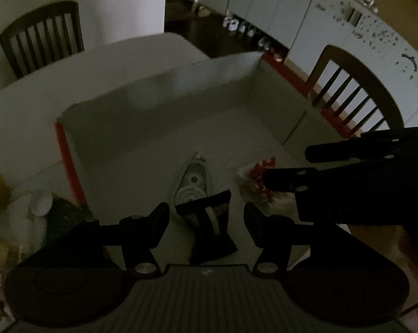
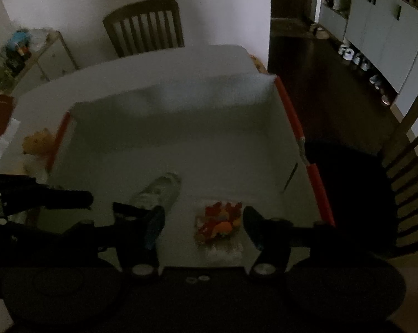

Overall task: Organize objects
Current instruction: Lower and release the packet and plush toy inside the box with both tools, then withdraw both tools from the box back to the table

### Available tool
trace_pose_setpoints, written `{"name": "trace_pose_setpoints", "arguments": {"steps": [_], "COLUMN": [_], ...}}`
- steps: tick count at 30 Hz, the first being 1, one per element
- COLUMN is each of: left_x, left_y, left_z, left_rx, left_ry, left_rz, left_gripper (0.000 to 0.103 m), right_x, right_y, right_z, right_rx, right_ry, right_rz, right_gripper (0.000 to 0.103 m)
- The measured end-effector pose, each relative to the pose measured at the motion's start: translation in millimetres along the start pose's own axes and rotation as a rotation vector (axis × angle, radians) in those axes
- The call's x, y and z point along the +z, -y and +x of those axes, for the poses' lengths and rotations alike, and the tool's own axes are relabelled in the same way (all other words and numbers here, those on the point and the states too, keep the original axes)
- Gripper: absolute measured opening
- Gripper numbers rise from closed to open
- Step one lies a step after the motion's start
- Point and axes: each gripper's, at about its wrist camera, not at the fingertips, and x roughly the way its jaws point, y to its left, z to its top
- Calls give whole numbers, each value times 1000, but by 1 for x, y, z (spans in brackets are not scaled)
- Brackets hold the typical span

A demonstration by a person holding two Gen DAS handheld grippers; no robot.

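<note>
A white bench [image 2: 159, 66] is seen carrying a large white box [image 1: 159, 102] with red-taped edges, its top open. Two dark slatted chairs [image 1: 42, 36] are noted at the bench. Inside the box, on its floor, a correction-tape dispenser [image 1: 192, 183] and a clear packet of red and orange pieces [image 2: 220, 222] are found lying near each other. The left hand-held gripper [image 1: 206, 222] is held low over the dispenser, jaws spread wide, nothing gripped. The right hand-held gripper [image 2: 203, 224] is positioned over the packet, jaws likewise wide and empty. A yellow plush toy [image 2: 38, 141] is recorded just outside the box
</note>
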Motion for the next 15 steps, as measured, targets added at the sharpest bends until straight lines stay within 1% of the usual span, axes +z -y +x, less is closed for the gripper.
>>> {"name": "trace_pose_setpoints", "arguments": {"steps": [5,12,15], "left_x": [-7,-21,-30], "left_y": [-6,-14,-22], "left_z": [-29,-64,-78], "left_rx": [-32,-22,-11], "left_ry": [51,122,143], "left_rz": [6,27,32], "left_gripper": [58,58,58], "right_x": [-4,-10,-13], "right_y": [-11,-31,-43], "right_z": [-27,-60,-71], "right_rx": [26,50,58], "right_ry": [46,107,133], "right_rz": [-4,-29,-39], "right_gripper": [63,64,68]}}
